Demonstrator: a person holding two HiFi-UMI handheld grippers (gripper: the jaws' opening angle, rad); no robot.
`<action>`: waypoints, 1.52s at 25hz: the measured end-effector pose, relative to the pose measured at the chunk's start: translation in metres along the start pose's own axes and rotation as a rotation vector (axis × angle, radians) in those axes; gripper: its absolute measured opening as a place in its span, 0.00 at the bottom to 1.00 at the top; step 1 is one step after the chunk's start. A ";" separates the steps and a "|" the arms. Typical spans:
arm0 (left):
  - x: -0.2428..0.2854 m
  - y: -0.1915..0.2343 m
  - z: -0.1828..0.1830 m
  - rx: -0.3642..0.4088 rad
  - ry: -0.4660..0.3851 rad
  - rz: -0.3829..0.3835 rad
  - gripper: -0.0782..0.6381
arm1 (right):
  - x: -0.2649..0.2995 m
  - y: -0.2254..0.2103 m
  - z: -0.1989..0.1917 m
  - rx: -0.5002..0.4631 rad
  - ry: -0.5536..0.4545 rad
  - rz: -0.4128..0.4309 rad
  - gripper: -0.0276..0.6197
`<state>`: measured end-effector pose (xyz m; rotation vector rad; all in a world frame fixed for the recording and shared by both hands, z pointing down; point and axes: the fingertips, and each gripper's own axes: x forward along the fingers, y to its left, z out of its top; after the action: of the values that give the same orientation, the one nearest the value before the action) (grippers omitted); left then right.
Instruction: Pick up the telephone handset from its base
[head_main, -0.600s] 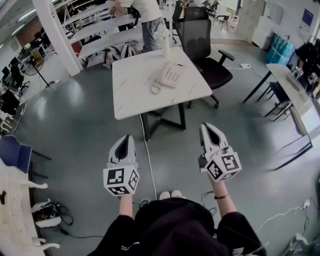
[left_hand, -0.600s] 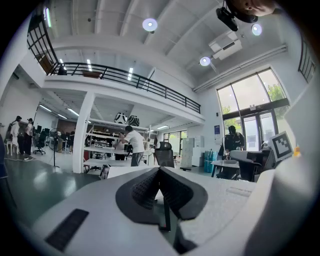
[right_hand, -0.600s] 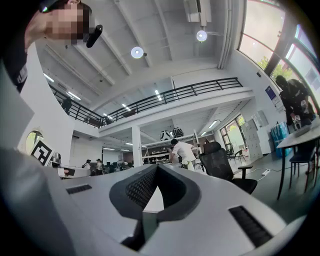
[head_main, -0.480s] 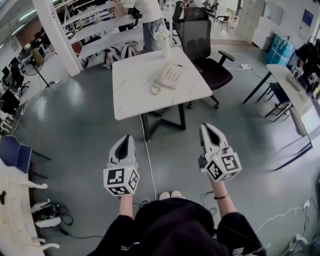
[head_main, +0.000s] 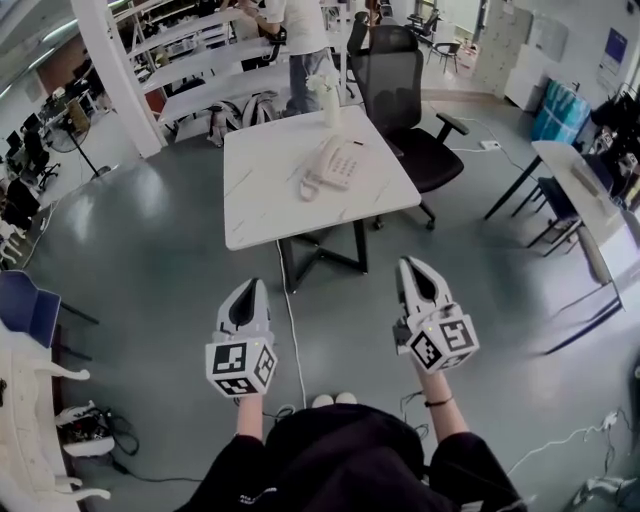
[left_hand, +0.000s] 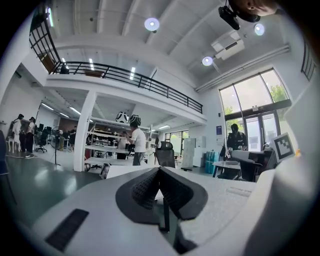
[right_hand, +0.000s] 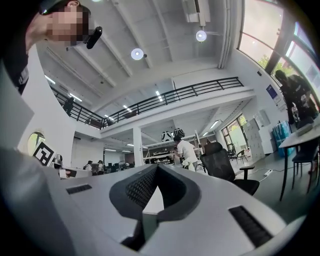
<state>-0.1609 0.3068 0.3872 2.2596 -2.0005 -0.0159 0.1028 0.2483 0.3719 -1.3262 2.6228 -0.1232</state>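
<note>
A cream telephone (head_main: 338, 163) sits on the white table (head_main: 265, 200), well ahead of me. Its handset (head_main: 317, 170) lies on the base's left side, and a coiled cord (head_main: 305, 188) loops in front. My left gripper (head_main: 251, 284) and right gripper (head_main: 412, 264) hang side by side over the grey floor, short of the table's near edge and far from the phone. Both point toward the table. In the left gripper view the gripper (left_hand: 160, 170) has its jaws together with nothing between them. The right gripper (right_hand: 157, 167) looks the same in its own view.
A black office chair (head_main: 400, 90) stands at the table's far right. A white vase (head_main: 330, 92) sits near the table's back edge, and a person (head_main: 300, 40) stands behind it. A cable (head_main: 292, 320) runs across the floor between the grippers. Another desk (head_main: 585, 185) is at right.
The whole scene has slid slightly down in the head view. Both grippers keep the same pose and spacing, still shut and empty.
</note>
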 end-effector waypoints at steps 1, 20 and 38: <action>0.002 -0.002 -0.001 -0.001 0.001 0.001 0.11 | 0.001 -0.001 0.000 0.001 0.000 0.002 0.03; 0.051 -0.012 -0.012 -0.003 0.015 0.034 0.11 | 0.041 -0.048 -0.019 0.034 0.027 0.034 0.03; 0.216 0.028 -0.021 -0.035 0.098 -0.069 0.11 | 0.174 -0.120 -0.048 0.085 0.072 -0.068 0.03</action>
<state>-0.1603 0.0920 0.4266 2.2608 -1.8583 0.0513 0.0868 0.0364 0.4145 -1.4073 2.6001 -0.2945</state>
